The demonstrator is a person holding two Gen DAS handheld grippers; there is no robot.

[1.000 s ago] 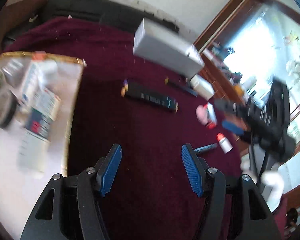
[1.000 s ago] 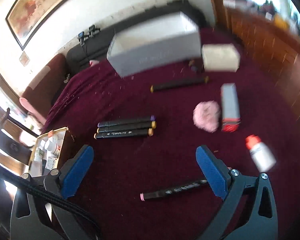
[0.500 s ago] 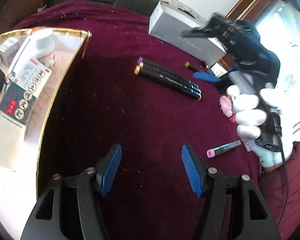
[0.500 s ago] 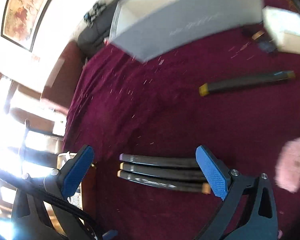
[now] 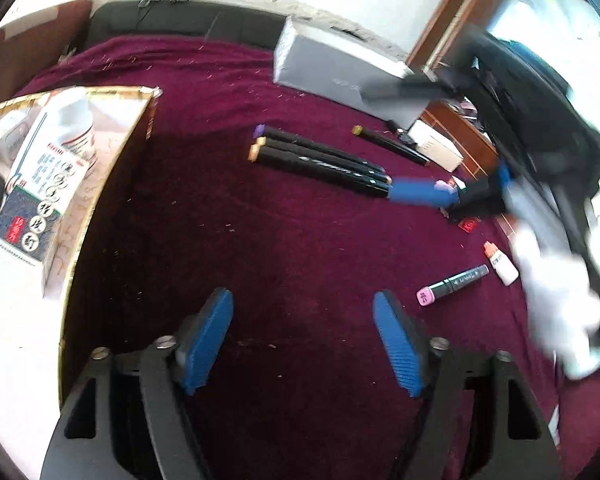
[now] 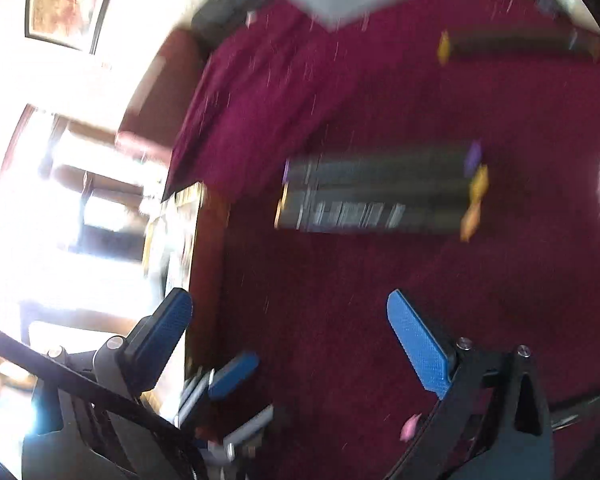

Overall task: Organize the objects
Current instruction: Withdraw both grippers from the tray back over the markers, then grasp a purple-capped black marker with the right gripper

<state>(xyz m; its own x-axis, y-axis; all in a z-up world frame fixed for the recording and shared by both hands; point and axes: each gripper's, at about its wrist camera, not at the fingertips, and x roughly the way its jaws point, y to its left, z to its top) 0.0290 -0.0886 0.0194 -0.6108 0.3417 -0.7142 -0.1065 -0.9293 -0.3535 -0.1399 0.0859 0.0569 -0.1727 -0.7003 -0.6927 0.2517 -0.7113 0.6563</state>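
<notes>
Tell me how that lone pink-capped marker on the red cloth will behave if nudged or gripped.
The pink-capped marker looks rigid and light. Its barrel seems rounded, so a sideways nudge may roll it, though the fuzzy maroon cloth should damp that. The smooth plastic could slip, so grip mid-barrel.

The left gripper (image 5: 302, 338), jaws just opened wider with nothing between them, hovers over the cloth (image 5: 260, 240) short of the three markers (image 5: 320, 158). The right gripper (image 6: 290, 332), gaping and empty, reaches toward those markers from the opposite side.
</notes>
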